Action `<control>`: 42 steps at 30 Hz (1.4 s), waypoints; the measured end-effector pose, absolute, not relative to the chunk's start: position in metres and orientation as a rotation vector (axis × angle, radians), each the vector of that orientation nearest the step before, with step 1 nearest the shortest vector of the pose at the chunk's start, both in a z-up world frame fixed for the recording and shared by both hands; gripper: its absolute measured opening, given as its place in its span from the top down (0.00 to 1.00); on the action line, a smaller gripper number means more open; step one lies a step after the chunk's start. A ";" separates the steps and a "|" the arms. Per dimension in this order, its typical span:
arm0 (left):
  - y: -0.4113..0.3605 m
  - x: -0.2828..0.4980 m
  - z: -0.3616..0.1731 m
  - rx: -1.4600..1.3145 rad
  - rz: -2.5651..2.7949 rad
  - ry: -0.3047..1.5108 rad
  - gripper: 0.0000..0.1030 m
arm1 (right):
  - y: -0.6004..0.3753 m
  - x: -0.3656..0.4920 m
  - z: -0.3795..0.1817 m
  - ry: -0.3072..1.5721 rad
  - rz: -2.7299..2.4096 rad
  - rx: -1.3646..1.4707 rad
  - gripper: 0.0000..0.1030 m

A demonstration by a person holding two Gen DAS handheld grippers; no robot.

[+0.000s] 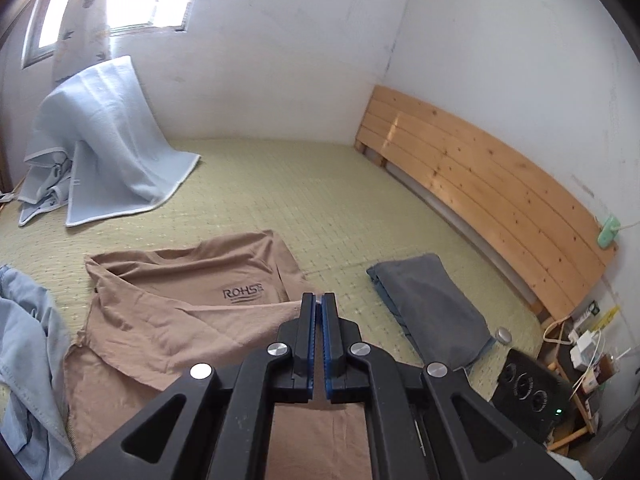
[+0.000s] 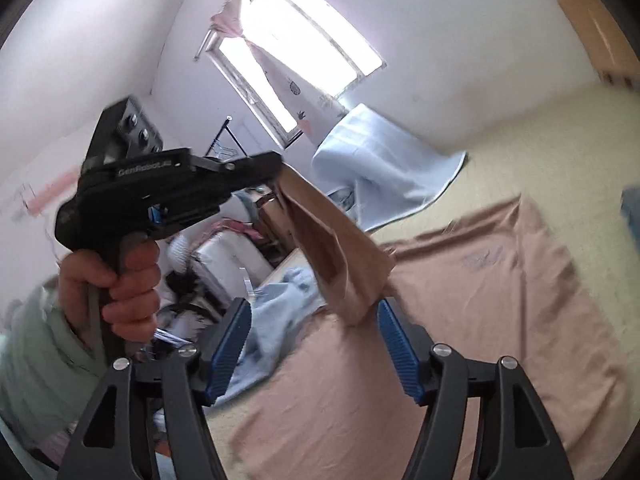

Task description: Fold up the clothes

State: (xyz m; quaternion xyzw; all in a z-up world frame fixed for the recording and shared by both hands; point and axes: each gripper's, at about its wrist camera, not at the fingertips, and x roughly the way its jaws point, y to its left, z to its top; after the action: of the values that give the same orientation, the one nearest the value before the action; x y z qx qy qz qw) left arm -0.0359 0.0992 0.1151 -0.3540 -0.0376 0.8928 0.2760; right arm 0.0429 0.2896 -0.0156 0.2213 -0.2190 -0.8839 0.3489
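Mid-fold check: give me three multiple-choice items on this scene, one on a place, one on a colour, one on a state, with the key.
1. The grey pillow lies: A beside the wooden headboard; B on a chair; C in a drawer.
2. The T-shirt is: A red; B tan; C black.
3. The right tool is: A shut on the pillow; B shut empty; C open.
Key: A, it rests on the mat by the headboard; B, tan cloth, dark lettering; C, its blue pads stand wide apart.

Left wrist view looked down along its fingers [image 1: 308, 336] across the bed [image 1: 320, 184]; right wrist view faced the window [image 2: 296, 52]. Both shared the shirt [image 1: 160, 320].
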 end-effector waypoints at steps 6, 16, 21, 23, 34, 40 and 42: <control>0.122 -0.033 0.100 -1.002 2.368 -0.054 0.98 | 0.280 0.028 -0.015 -0.492 -2.348 0.601 0.32; 0.152 -0.036 0.077 -1.046 2.314 -0.005 0.98 | 0.273 0.000 -0.032 -0.389 -2.428 0.753 0.32; 0.127 -0.042 0.068 -1.058 2.337 -0.048 0.98 | 0.307 -0.013 -0.052 -0.440 -2.499 0.860 0.32; 0.100 -0.046 0.062 -1.087 2.364 -0.108 0.94 | 0.325 -0.019 -0.059 -0.516 -2.519 0.907 0.32; -0.073 -0.062 0.016 -1.165 2.555 -0.551 0.29 | 0.344 -0.031 -0.078 -0.627 -2.517 1.020 0.32; -0.135 -0.093 -0.028 -1.209 2.551 -0.810 0.29 | 0.319 -0.038 -0.084 -0.564 -2.480 1.038 0.32; -0.144 -0.107 -0.046 -1.231 2.544 -0.864 0.29 | 0.313 -0.041 -0.087 -0.566 -2.467 1.045 0.32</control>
State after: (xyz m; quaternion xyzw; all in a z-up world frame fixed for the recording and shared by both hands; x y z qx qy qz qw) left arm -0.1066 -0.1444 -0.0462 -0.4148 -0.2910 0.8571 0.0929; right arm -0.0409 0.3129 -0.0865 0.3740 -0.2024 -0.8827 0.2001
